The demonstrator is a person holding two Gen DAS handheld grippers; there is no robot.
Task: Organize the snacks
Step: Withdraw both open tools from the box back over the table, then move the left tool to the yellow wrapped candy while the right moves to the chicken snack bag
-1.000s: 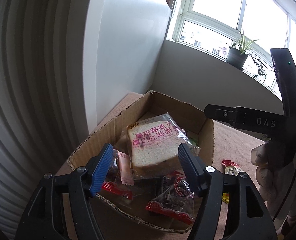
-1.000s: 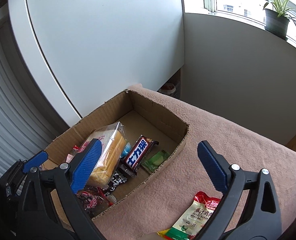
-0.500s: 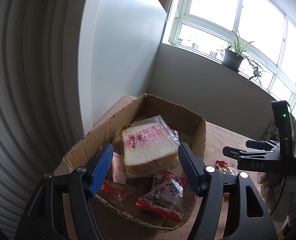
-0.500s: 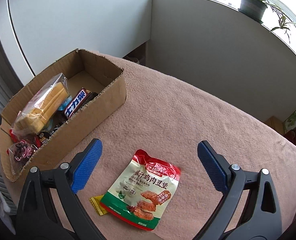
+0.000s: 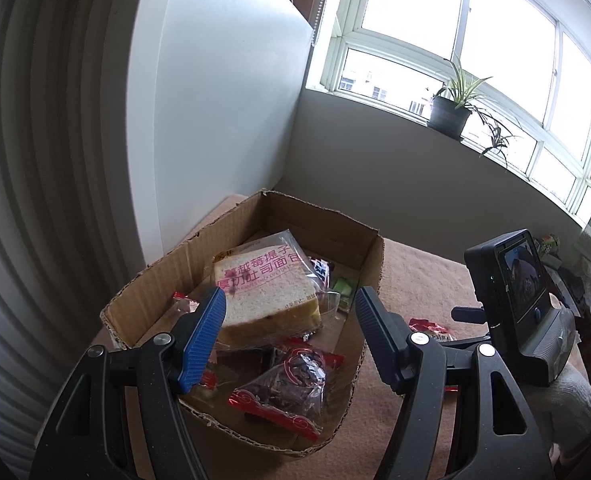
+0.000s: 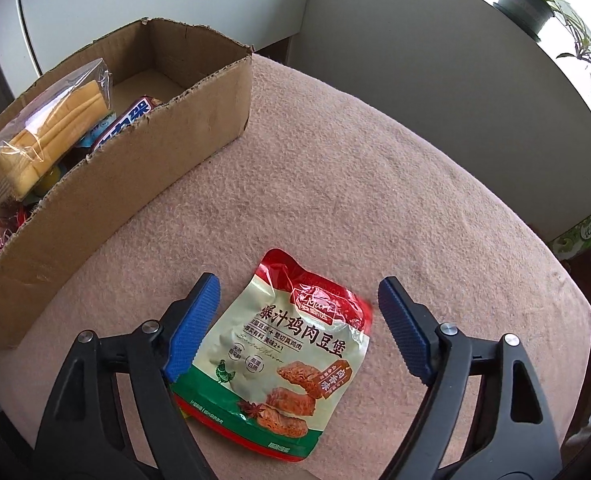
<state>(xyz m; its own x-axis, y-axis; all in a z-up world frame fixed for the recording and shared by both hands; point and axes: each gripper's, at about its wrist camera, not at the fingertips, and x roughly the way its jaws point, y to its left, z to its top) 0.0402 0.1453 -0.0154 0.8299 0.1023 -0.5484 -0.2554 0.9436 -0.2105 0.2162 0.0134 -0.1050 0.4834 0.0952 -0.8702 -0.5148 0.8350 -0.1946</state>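
Observation:
A cardboard box (image 5: pixel 375 268) stands on a pink cloth-covered table (image 6: pixel 355 168). It holds a bagged bread slice (image 5: pixel 267 300), a red-edged bag of dark snacks (image 5: pixel 287 396) and several small packets. My left gripper (image 5: pixel 289 328) is open and empty above the box's near end. In the right wrist view the box (image 6: pixel 135 128) is at the left, and a red, white and green chicken snack pouch (image 6: pixel 283 356) lies flat on the cloth. My right gripper (image 6: pixel 299 332) is open, low over the pouch, with a finger on each side of it.
A yellow wrapper (image 6: pixel 181 412) peeks from under the pouch. The right gripper's body and camera screen (image 5: pixel 515 300) stand right of the box in the left wrist view. A white wall panel is behind the box, a potted plant (image 5: pixel 451 112) on the windowsill. The table's edge curves at right.
My right gripper has swung away from the box to the right and come down over the chicken pouch. My left gripper has drawn back slightly from the box. Both stay open.

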